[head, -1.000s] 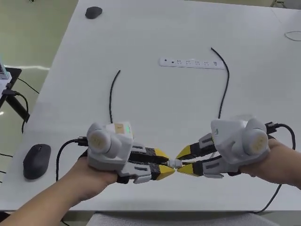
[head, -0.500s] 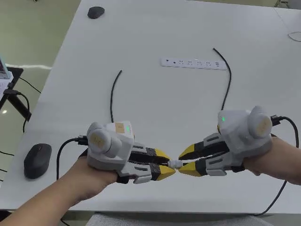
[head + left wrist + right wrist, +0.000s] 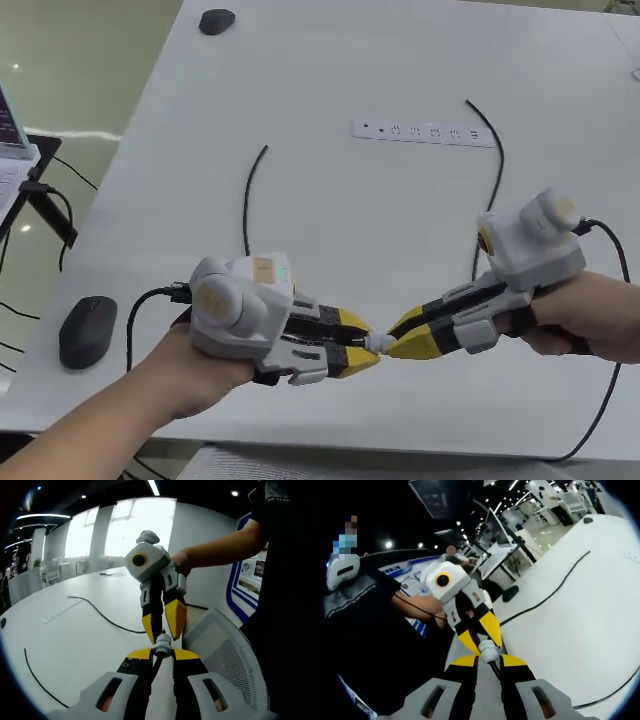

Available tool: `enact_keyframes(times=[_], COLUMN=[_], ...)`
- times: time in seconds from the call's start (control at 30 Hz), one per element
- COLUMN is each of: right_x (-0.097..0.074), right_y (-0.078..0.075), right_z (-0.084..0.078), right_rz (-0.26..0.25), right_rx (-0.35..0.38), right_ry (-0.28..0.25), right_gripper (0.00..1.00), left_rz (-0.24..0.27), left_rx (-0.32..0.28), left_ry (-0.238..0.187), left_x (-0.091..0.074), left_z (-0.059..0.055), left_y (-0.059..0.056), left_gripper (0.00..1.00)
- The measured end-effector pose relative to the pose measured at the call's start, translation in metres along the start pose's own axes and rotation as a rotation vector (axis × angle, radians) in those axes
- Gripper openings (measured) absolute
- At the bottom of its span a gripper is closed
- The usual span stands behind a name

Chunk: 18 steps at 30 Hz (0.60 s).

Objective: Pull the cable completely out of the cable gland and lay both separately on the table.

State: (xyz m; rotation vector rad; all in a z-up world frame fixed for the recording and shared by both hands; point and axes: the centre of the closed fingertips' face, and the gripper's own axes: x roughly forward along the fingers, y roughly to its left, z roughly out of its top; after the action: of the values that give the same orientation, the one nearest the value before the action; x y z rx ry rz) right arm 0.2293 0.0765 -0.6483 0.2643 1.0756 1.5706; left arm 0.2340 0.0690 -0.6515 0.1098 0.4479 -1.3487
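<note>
Low over the near edge of the white worktop (image 3: 330,90), at about 6 o'clock, the two tools meet tip to tip. Between them is the small white cable gland (image 3: 378,343), held in the air. The left hand-held gripper (image 3: 362,352) comes in from 9 o'clock with its yellow jaws pinched on the gland. In the left gripper view the gland (image 3: 162,645) sits right at the tips.

The right hand-held gripper (image 3: 398,342) reaches in from 3 o'clock. Its jaws are closed on the short black cable (image 3: 495,670), which runs back between them from the gland (image 3: 488,651), so the cable is not yet out.

A white power strip (image 3: 423,132) lies toward 12 o'clock. One loose black wire (image 3: 247,195) lies at 10 o'clock and another (image 3: 492,180) curves at 1 o'clock. A dark mouse (image 3: 216,20) sits at the far edge, near 11 o'clock.
</note>
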Motion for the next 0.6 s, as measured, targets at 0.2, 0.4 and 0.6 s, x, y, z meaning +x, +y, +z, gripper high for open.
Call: enact_keyframes(times=[0.2, 0.4, 0.6], right_x=[0.002, 0.004, 0.006], right_y=[0.007, 0.014, 0.013], right_z=[-0.002, -0.010, -0.011], right_rz=[0.060, 0.070, 0.014], right_rx=[0.087, 0.027, -0.147], right_ry=[0.002, 0.075, 0.090], right_gripper=[0.10, 0.09, 0.07], left_rz=[-0.005, -0.026, -0.037], left_rx=[0.046, 0.068, 0.020], left_ry=[0.023, 0.045, 0.057], left_x=[0.001, 0.003, 0.002], left_z=[0.002, 0.002, -0.002], left_y=[-0.006, -0.013, -0.010], left_gripper=[0.14, 0.14, 0.13])
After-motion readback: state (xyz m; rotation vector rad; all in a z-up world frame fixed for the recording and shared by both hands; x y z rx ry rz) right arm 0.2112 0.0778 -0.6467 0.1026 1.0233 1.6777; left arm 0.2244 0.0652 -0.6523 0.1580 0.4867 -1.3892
